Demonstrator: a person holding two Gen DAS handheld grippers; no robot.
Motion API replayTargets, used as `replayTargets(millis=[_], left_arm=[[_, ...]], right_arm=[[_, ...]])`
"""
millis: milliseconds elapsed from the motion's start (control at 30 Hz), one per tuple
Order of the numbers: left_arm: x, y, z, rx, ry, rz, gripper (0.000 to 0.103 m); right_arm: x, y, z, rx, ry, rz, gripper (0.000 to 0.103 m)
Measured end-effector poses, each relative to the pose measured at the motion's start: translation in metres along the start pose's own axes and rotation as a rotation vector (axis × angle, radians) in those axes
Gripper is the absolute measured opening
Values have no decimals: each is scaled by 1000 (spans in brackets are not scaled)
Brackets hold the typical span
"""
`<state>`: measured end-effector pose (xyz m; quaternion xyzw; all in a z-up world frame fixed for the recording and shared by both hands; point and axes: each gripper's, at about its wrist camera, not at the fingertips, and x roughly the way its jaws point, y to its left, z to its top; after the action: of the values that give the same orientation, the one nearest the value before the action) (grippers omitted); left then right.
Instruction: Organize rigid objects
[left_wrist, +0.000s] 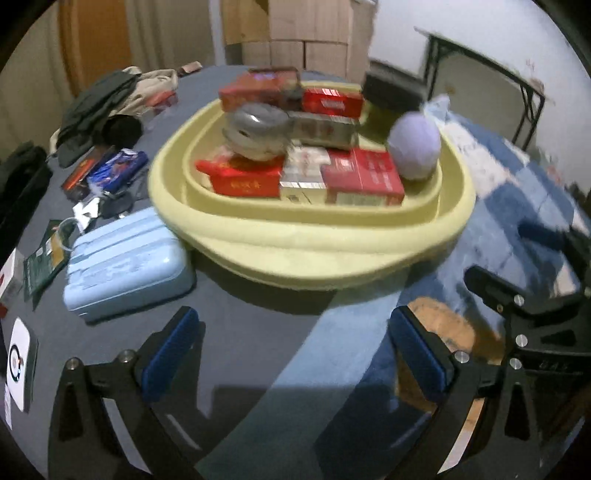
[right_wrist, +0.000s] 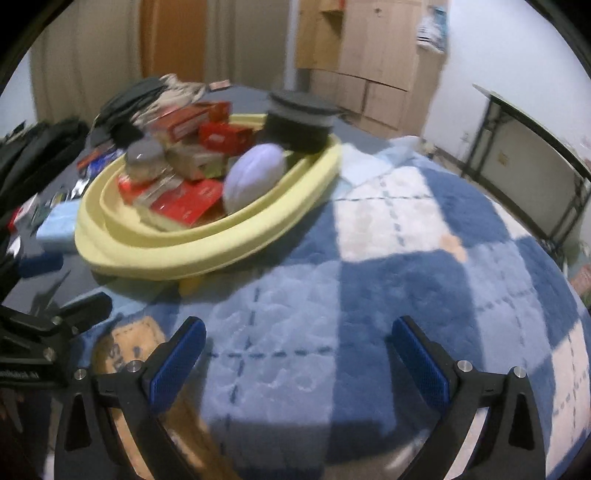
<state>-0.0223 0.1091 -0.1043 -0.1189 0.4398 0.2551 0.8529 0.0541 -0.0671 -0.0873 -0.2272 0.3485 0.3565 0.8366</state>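
The left gripper sits nearest the lens in the left wrist view, its blue-padded jaws spread wide with nothing between them, above the seam where the dark grey sheet meets the blue checked blanket. In the right wrist view the right gripper is likewise spread wide and empty, hovering over the blanket's pale and dark blue squares. Each gripper shows at the edge of the other's view.

Just beyond both grippers stands the yellow basket, a shallow oval tub with a thick rolled rim, straddling the sheet and the blanket. Inside the basket lie several red cigarette packs, some flat along the near wall, more stacked toward the far wall. A grey round case rests on top of the packs near the basket's middle. A lilac ball sits against the basket's right wall. At the basket's far right rim a black round container stands; whether it is inside or just behind the rim cannot be told.

Just left of the basket, on the sheet, lies a light blue ribbed case. Further left of the basket are a blue packet, some small cards and wrappers, and a heap of dark and beige cloth near the far-left side. All is somewhat blurred.
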Motion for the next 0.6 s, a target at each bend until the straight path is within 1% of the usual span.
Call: replayTargets(millis=[67, 133, 200, 300, 600], left_arm=[[5, 0, -1, 10, -6, 0, 103], [9, 1, -2, 12, -20, -13, 103], [14, 3, -1, 6, -28, -40, 103], [15, 4, 1, 4, -29, -49, 103], [14, 4, 1, 1, -29, -53, 103]], right_arm=[[10, 3, 2, -22, 17, 29, 103], [23, 3, 3, -44, 38, 23, 103], [30, 1, 2, -34, 50, 24, 103], [34, 0, 3, -27, 56, 3, 103], [30, 4, 1, -30, 56, 1, 103]])
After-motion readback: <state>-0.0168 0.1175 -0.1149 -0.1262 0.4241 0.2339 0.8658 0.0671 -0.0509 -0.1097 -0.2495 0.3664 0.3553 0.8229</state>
